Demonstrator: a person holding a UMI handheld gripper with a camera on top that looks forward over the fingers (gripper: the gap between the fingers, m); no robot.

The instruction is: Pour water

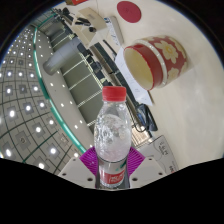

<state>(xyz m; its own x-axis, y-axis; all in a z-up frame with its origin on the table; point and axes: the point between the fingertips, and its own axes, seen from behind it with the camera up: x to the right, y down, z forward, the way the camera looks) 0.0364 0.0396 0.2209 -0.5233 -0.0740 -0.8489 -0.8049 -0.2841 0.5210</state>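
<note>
Taking the water bottle (112,135) as landmark: it stands upright between the fingers of the gripper (112,172), filling the gap between them, so nothing else could pass there. Beyond it and to its right a red-and-white cup (153,58) lies tilted on the pale table (190,110), with a dark object (146,118) just right of the bottle's shoulder, and these block that side. Right of the cup the table shows a bare stretch, while left of the bottle the patterned floor (35,100) lies open past the table's edge.
</note>
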